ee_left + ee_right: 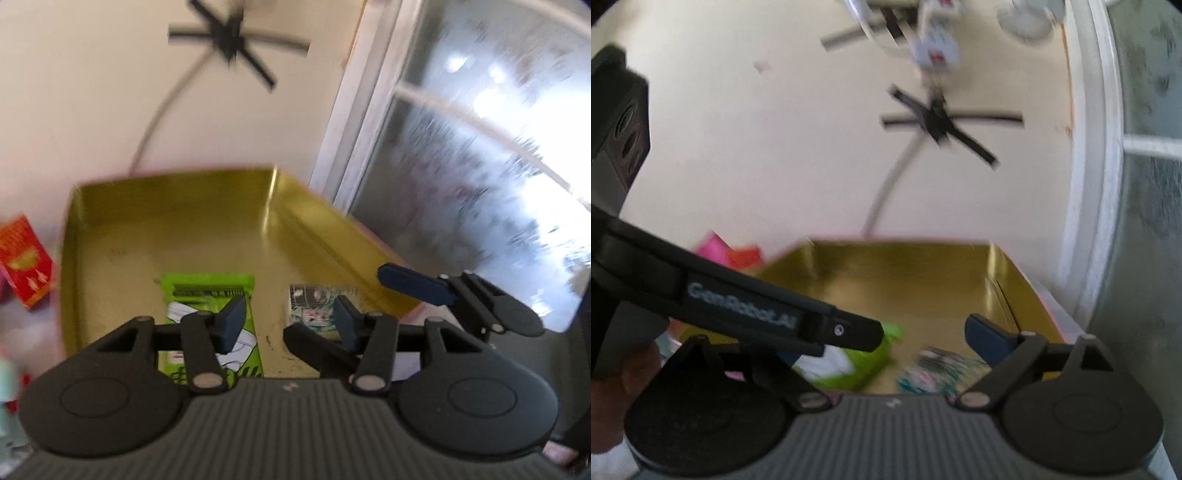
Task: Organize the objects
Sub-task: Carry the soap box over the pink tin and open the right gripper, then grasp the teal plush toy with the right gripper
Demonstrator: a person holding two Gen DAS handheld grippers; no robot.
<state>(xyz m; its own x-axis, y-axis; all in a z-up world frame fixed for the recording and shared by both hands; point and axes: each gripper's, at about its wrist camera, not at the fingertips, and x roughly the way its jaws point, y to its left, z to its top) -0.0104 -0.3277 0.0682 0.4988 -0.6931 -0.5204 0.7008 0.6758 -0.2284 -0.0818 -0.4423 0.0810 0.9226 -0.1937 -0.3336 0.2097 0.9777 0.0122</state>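
Printed "GenRobot.AI" along the left tongs' (288, 321) body where it crosses the right wrist view. Poised over the gold tin (177, 229), pads apart with nothing between. Green packet (210, 325) and pale patterned packet (317, 306) flat on the tin's floor, lettering too blurred to read. Right tongs (886, 343) spread wide above the same tin, left finger hidden. Red box (26, 258) beside the tin, only in left view.
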